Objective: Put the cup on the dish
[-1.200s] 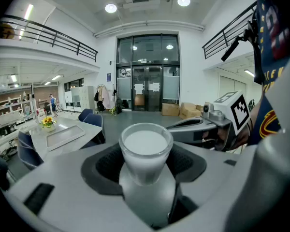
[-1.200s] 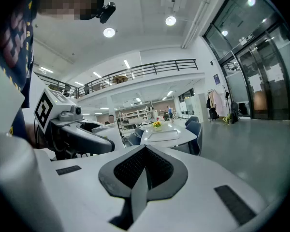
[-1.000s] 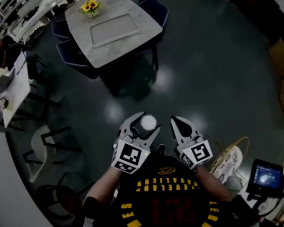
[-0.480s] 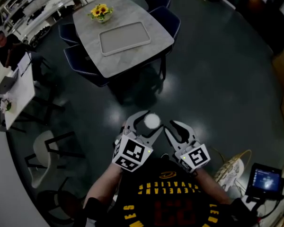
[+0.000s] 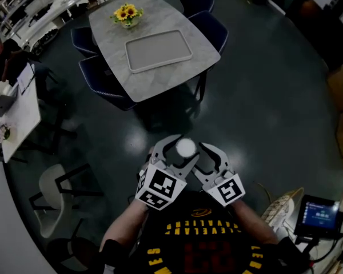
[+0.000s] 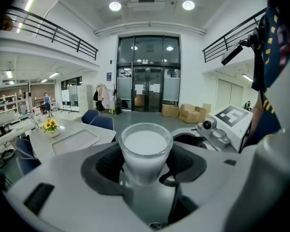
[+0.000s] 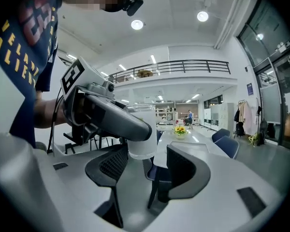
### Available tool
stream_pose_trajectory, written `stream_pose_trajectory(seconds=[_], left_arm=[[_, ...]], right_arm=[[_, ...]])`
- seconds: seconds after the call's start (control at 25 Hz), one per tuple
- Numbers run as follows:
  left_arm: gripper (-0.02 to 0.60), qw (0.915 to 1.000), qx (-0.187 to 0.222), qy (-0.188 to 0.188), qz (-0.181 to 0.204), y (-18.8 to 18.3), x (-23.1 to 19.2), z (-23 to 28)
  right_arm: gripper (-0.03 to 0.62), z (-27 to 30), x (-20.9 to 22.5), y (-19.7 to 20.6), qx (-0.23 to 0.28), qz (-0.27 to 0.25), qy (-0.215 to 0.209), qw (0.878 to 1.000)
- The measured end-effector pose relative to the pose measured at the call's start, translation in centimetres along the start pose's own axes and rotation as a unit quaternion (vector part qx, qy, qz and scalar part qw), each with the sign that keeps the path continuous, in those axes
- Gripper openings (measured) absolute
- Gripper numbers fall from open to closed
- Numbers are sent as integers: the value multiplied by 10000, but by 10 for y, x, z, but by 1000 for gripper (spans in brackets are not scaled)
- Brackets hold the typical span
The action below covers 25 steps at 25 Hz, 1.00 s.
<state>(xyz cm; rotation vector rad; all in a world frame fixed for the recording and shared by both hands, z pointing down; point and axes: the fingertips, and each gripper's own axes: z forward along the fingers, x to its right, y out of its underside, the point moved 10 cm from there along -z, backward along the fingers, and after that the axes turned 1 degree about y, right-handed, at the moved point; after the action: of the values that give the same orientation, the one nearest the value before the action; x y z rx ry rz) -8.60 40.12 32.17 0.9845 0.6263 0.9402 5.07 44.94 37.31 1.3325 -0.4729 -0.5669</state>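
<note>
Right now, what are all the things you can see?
Cup: one, white, held up front.
Table: one, grey, ahead across the dark floor.
Tray: one, grey with a white rim, on the table.
Flowers: one bunch, yellow, at the table's far end.
Blue chairs: four, dark blue, round the table.
White chair: one, white, at the left.
Boxes: a few, brown, by the glass doors.
Screen: one, lit blue, at the right.
Basket: one, pale, beside the screen.
Left gripper: one, grey, shut on the cup.
Right gripper: one, grey, beside the cup, jaws opening, nothing between them.
</note>
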Motion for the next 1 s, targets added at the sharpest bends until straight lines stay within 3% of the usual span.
stream_pose_trajectory(seconds=[0.24,0.56,0.76,1.0], left_arm=[[265,10000,69,11,-12,10,-36,-12],[265,9997,184,140,-46,-5,-55,-14],[265,9997,113,95,-188,-10,-71,-21],[265,9983,425,-109,-393,-12,-79,-31]], right_arm=[[238,51,-14,-9,38,-466,-23,9989],[236,75,-11,-32,295,-469,186,9983],[236,88,-8,-34,319,-95,-111,9994],[235,97,-10,-42,416,393,-304,9979]])
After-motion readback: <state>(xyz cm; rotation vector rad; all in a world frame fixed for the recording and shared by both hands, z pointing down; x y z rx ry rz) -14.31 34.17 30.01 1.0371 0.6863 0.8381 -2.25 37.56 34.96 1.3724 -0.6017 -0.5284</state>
